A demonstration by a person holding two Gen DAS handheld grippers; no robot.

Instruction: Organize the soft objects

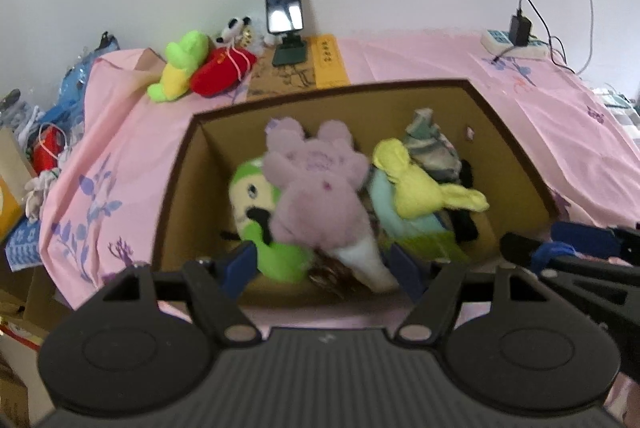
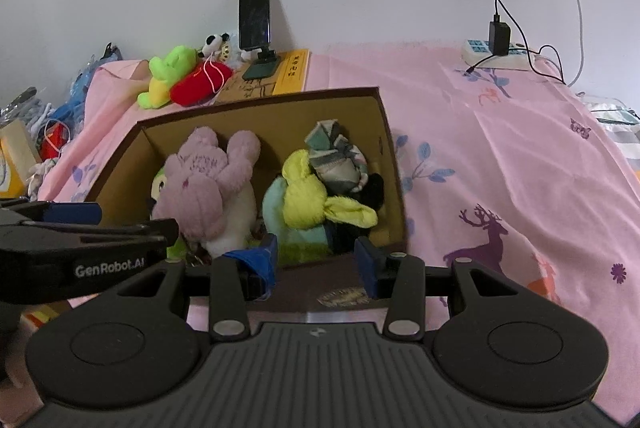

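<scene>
Toys fill the box (image 1: 508,131) mid-bed: purple plush (image 1: 316,187) leans upright on its back wall. Left gripper (image 1: 320,264) and right gripper (image 2: 316,264) hover spread, empty, at its near rim.

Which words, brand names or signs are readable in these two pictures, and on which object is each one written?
"GenRobot.AI": white letters on the black left gripper, seen in the right wrist view.
Yellow paper strip beside the phone stand: dark characters, too small to read.
Red plush pouch: gold marks, too blurred to read.
</scene>
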